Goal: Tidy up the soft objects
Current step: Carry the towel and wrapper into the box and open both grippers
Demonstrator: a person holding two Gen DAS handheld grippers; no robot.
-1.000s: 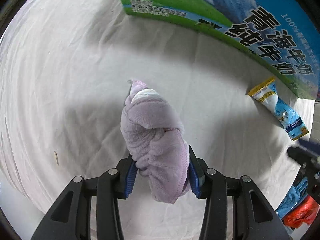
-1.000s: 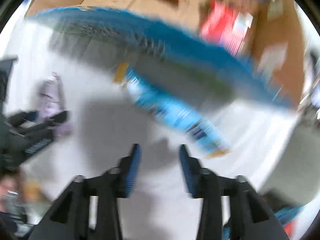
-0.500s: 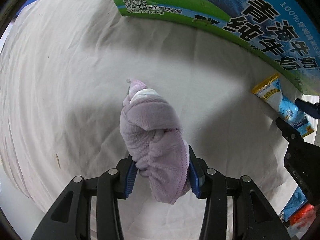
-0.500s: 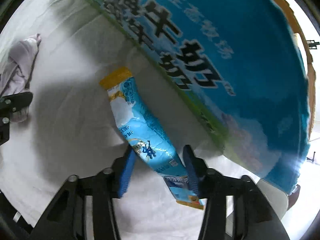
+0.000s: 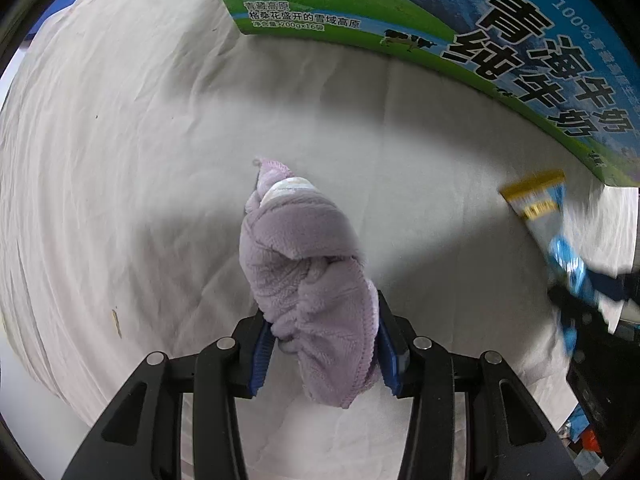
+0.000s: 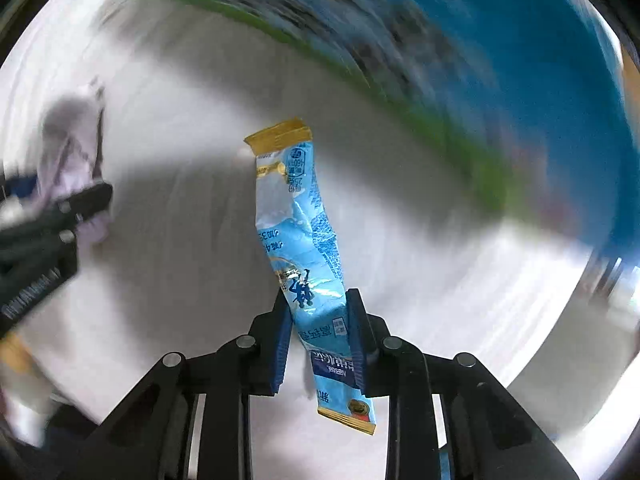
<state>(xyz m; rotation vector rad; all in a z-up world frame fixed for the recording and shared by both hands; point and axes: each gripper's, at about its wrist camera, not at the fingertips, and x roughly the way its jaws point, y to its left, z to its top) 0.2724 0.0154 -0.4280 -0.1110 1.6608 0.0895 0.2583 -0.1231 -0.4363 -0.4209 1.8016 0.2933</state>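
The left claw (image 5: 322,344) points down over a surface draped in a wrinkled white cloth (image 5: 120,160), its blue pads clamped on a bunched lilac fleece cloth (image 5: 308,280) whose free end, with a paler patch near the tip, hangs beyond the pads toward the large blue-and-green printed milk carton box (image 5: 500,40). That box stands at the far edge of the white cloth. In the right wrist view the right claw (image 6: 320,336) is closing its jaws on a long, crinkled light-blue foil sachet with yellow-gold ends (image 6: 304,248); the sachet runs lengthwise between the blue pads, which press on its lower part, one gold end sticking out behind them and the other reaching toward the box. The sachet sits near the box's long side, and the lilac cloth is well apart from it, further from the box. The background in the right view is smeared with blur.
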